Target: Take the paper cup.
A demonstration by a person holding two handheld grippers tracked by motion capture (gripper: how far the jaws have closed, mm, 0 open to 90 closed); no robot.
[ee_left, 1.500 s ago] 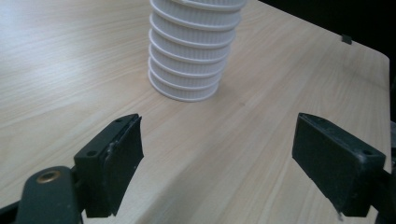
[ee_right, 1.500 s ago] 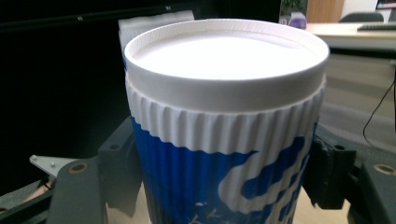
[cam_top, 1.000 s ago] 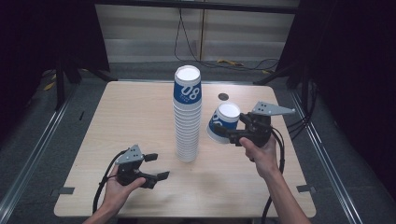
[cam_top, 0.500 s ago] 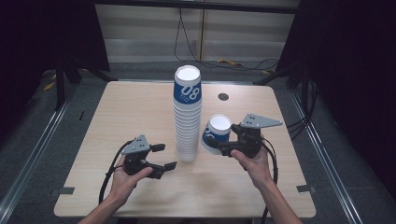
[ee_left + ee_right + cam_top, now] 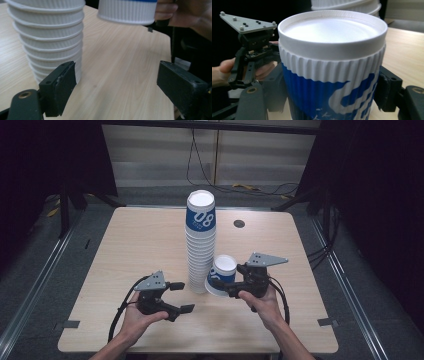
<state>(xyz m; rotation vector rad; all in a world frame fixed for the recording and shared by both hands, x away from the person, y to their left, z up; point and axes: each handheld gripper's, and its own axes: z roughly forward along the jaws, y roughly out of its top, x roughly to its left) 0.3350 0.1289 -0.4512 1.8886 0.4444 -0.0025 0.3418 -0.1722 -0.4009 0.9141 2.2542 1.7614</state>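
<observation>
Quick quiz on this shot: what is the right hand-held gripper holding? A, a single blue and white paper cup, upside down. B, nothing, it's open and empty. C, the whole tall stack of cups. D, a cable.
A: the right hand-held gripper has its jaws closed on either side of a single blue and white cup, base up, just beside the tall stack of cups, while the left hand-held gripper is open and empty.

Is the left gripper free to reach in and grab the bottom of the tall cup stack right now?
Probably yes. The left gripper is open and holds nothing, and bare table lies between it and the cup stack. The single cup held by the right gripper hangs off to the side.
</observation>
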